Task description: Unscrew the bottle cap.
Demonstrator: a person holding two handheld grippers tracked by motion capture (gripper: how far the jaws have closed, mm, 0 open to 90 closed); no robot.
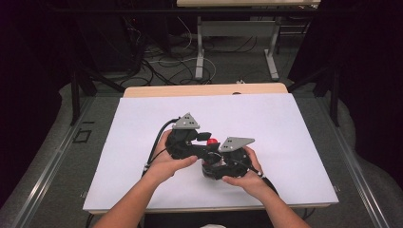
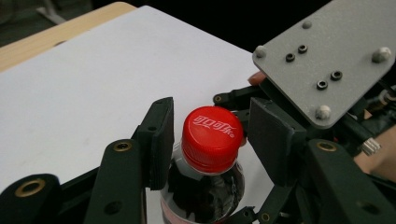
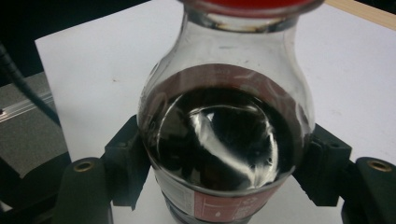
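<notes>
A small clear bottle [image 3: 224,140] of dark cola with a red cap [image 2: 212,137] stands upright on the white sheet [image 1: 138,142]. My right gripper [image 3: 224,156] is shut on the bottle's round body, one pad pressing each side. My left gripper [image 2: 212,109] straddles the cap from above and beside. Its jaws stand a little apart from the cap, with a visible gap at the right pad [image 2: 271,140]. In the high view both grippers meet at mid-table, the left gripper [image 1: 208,138] at the cap [image 1: 212,141] and the right gripper [image 1: 212,164] lower, around the bottle.
The white sheet covers most of a wooden table whose far edge [image 1: 204,89] shows beyond it. The right gripper's grey plate [image 2: 327,56] sits close above the left gripper's right jaw. Dark floor with cables [image 1: 171,61] and desk legs lies past the table.
</notes>
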